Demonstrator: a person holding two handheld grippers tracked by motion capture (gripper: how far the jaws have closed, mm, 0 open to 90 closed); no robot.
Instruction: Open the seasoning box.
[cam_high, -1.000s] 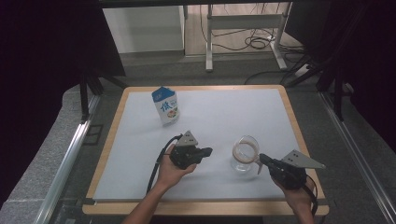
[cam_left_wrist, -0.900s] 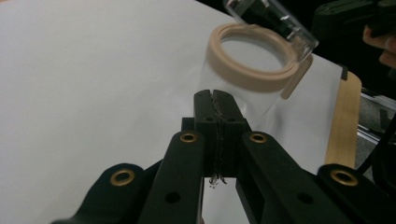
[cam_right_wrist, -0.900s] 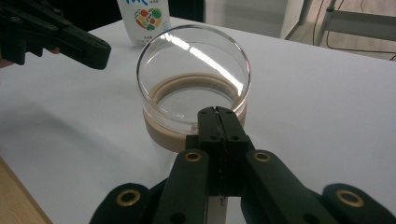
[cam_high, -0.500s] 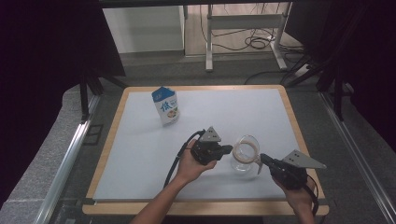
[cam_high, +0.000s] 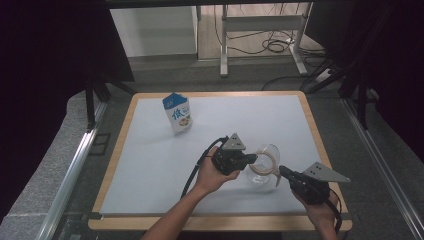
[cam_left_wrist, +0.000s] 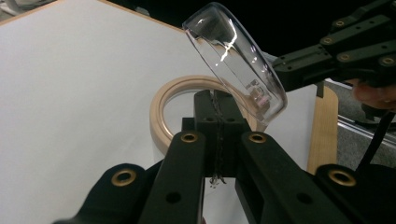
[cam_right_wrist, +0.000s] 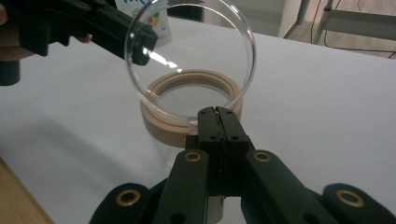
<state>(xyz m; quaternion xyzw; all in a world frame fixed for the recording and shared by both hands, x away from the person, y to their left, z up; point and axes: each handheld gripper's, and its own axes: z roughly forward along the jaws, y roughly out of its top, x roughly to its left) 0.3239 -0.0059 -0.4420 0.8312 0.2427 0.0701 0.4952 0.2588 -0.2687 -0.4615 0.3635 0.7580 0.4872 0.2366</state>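
High view, two grippers, left gripper, right gripper, one glass jar, one carton.

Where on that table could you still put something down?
Bare white table runs left of the left gripper, below the carton. The far right, behind the jar, is free too. It's crowded where both grippers meet at the jar.

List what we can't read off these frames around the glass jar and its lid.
- Jar contents: high view, glass too small and glary to tell.
- Lid grip: left gripper view, shut left claw covers the contact spot.
- Jar body: right gripper view, right claw hides what lies below the wooden collar.
- Carton print: high view, too small.
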